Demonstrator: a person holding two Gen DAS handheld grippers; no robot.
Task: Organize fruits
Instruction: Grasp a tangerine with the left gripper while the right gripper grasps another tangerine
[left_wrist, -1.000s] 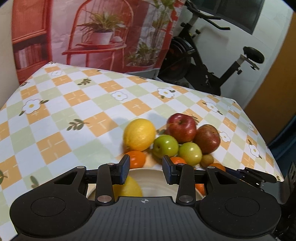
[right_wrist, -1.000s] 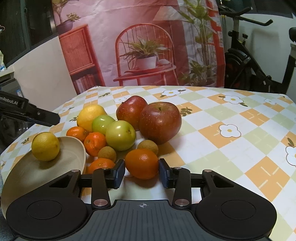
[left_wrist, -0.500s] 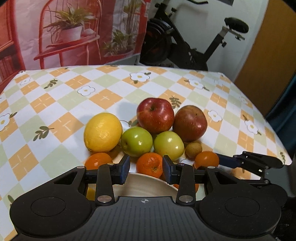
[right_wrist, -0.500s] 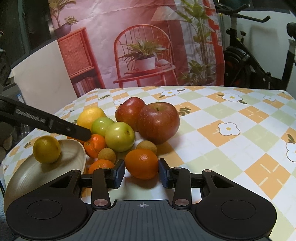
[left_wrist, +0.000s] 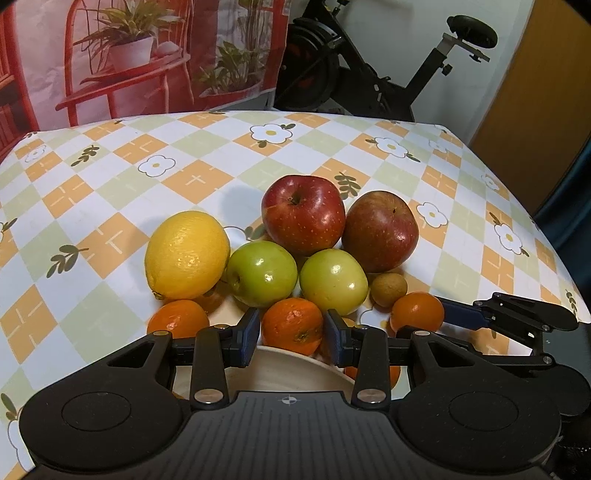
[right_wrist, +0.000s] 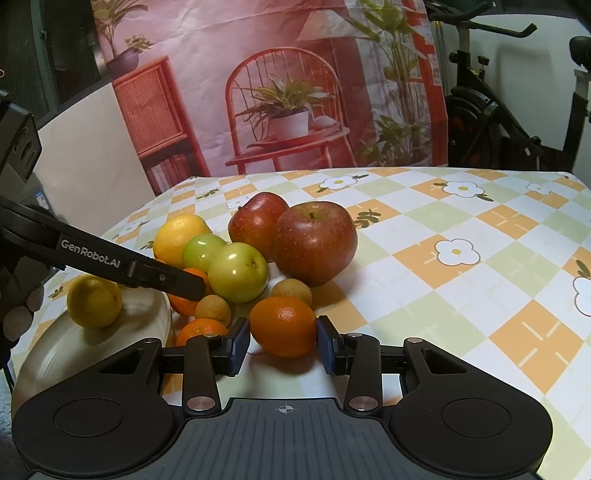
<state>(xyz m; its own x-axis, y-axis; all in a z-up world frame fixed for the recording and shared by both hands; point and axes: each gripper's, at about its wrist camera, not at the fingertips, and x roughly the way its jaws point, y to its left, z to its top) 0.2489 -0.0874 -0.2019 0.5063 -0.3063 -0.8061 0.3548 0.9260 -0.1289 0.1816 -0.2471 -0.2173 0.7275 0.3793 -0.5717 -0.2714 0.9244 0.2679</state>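
Observation:
A pile of fruit lies on the checked tablecloth: two red apples (left_wrist: 303, 214) (left_wrist: 380, 230), two green apples (left_wrist: 262, 273) (left_wrist: 332, 280), a big lemon (left_wrist: 186, 254) and several oranges. My left gripper (left_wrist: 293, 341) is open; its fingertips flank an orange (left_wrist: 293, 325) at the edge of the cream plate (right_wrist: 55, 354), with a thin gap on each side. A small lemon (right_wrist: 94, 301) sits on that plate. My right gripper (right_wrist: 283, 343) is shut on another orange (right_wrist: 284, 326), which rests on the cloth.
Small brown fruits (right_wrist: 291, 291) (right_wrist: 213, 308) lie among the oranges. Bare tablecloth (right_wrist: 480, 258) stretches to the right of the pile. The table's edge (left_wrist: 561, 266) drops off at right. An exercise bike (left_wrist: 369, 85) and a printed backdrop stand behind the table.
My left gripper swung from over the plate toward the pile and sank; an orange now sits between its fingertips. The right gripper and its orange stayed still.

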